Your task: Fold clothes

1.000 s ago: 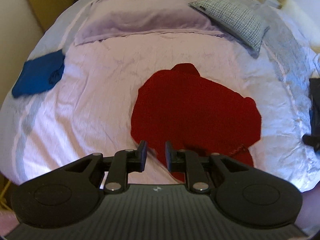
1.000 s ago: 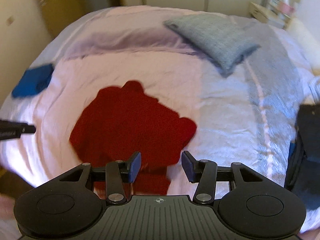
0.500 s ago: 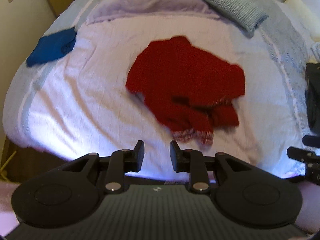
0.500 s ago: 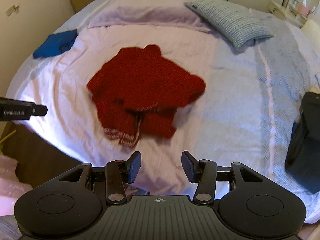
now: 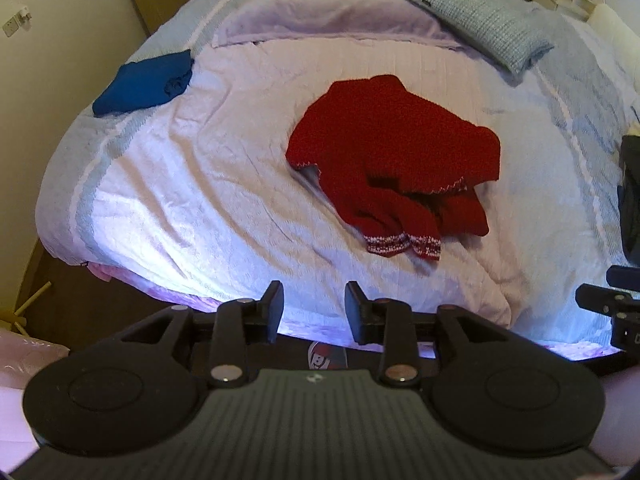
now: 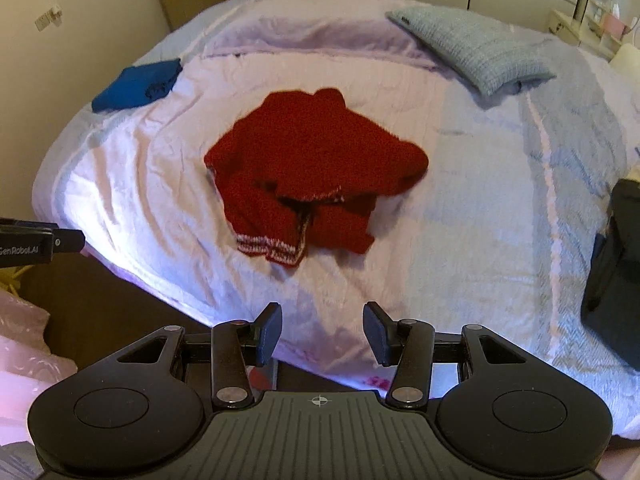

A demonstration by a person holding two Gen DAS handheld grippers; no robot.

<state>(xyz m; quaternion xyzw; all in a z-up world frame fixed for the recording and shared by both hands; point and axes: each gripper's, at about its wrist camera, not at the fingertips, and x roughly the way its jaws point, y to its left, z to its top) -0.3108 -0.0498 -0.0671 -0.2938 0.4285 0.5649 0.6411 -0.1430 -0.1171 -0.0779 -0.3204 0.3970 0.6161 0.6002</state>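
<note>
A red knit sweater [image 5: 396, 152] lies in a loose heap in the middle of the bed, its striped cuffs [image 5: 404, 245] toward me; it also shows in the right wrist view [image 6: 316, 160]. My left gripper [image 5: 314, 312] is open and empty, held back over the bed's near edge, well short of the sweater. My right gripper [image 6: 322, 330] is open and empty, also back at the near edge. The right gripper's tip shows at the right border of the left view [image 5: 608, 308]; the left gripper's tip shows at the left border of the right view [image 6: 40, 240].
The bed [image 5: 192, 184] has a pale pink cover. A folded blue garment [image 5: 144, 82] lies at its far left. A lilac pillow [image 5: 320, 20] and a grey checked pillow [image 5: 484, 28] lie at the head. Dark clothing [image 6: 616, 272] sits at the right edge.
Both grippers have pulled back from the sweater to the bed's near edge. The left gripper's jaws opened wider. The sweater was let go and now lies bunched with sleeves and cuffs folded toward me.
</note>
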